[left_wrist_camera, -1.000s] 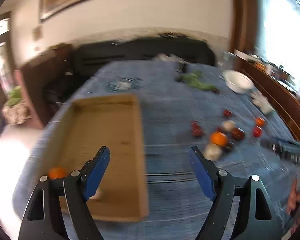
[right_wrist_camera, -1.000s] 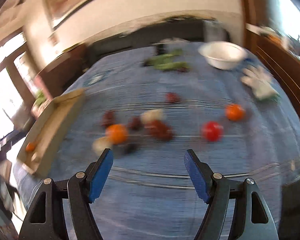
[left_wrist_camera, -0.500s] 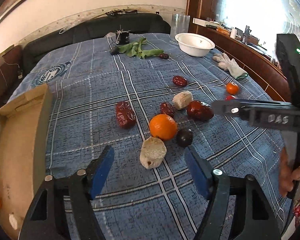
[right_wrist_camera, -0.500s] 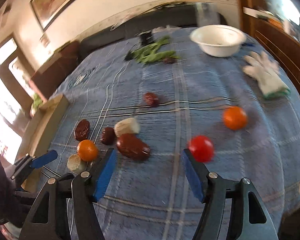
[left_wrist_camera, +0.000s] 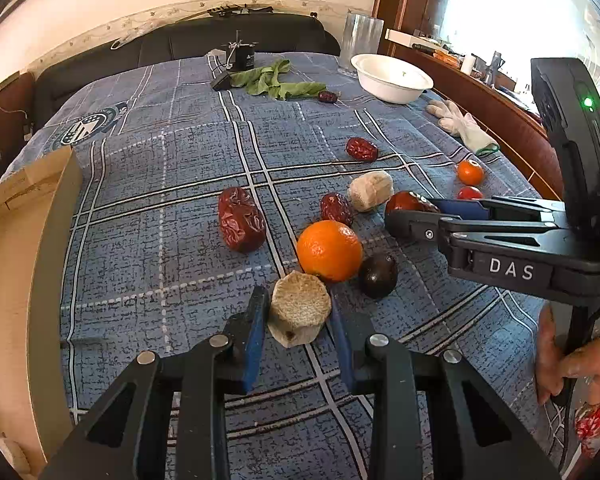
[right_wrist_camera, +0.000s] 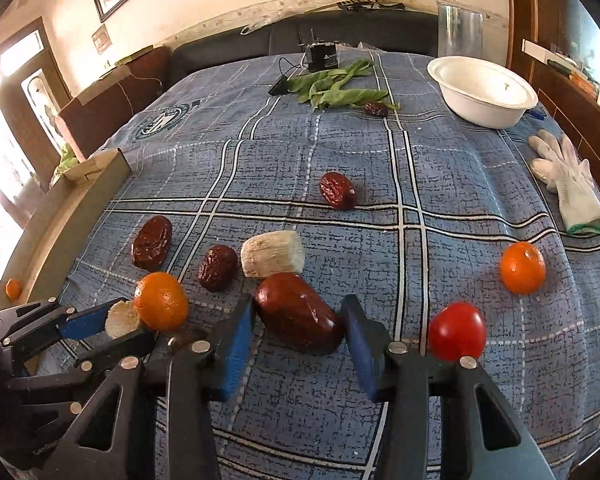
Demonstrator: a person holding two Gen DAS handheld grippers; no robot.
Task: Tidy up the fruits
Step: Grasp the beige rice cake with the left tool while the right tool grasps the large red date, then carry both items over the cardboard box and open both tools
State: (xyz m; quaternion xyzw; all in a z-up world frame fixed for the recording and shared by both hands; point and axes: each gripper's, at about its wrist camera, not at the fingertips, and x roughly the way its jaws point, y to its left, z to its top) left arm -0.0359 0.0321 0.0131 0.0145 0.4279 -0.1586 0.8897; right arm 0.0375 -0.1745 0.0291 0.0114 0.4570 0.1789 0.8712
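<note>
Fruits lie scattered on a blue checked tablecloth. My left gripper (left_wrist_camera: 298, 312) has closed around a pale beige cut chunk (left_wrist_camera: 299, 308), its blue pads touching both sides. An orange (left_wrist_camera: 329, 250) and a dark round fruit (left_wrist_camera: 378, 275) lie just beyond it. My right gripper (right_wrist_camera: 298, 318) straddles a large glossy red-brown fruit (right_wrist_camera: 298, 318); the pads sit at its sides, contact unclear. It also shows in the left wrist view (left_wrist_camera: 410, 216). A cardboard box (left_wrist_camera: 20, 264) stands at the left with a small orange (right_wrist_camera: 13, 288) inside.
Red dates (left_wrist_camera: 241, 224) (right_wrist_camera: 337, 190), another beige chunk (right_wrist_camera: 273, 254), a small orange (right_wrist_camera: 523, 267) and a red tomato (right_wrist_camera: 456, 331) lie around. A white bowl (right_wrist_camera: 482, 98), green leaves (right_wrist_camera: 336, 88), a white glove (right_wrist_camera: 568, 188) and a black device (right_wrist_camera: 322, 56) sit further back.
Both grippers have moved forward and down to the fruits and narrowed. The left now closes on the beige chunk; the right now straddles the red-brown fruit.
</note>
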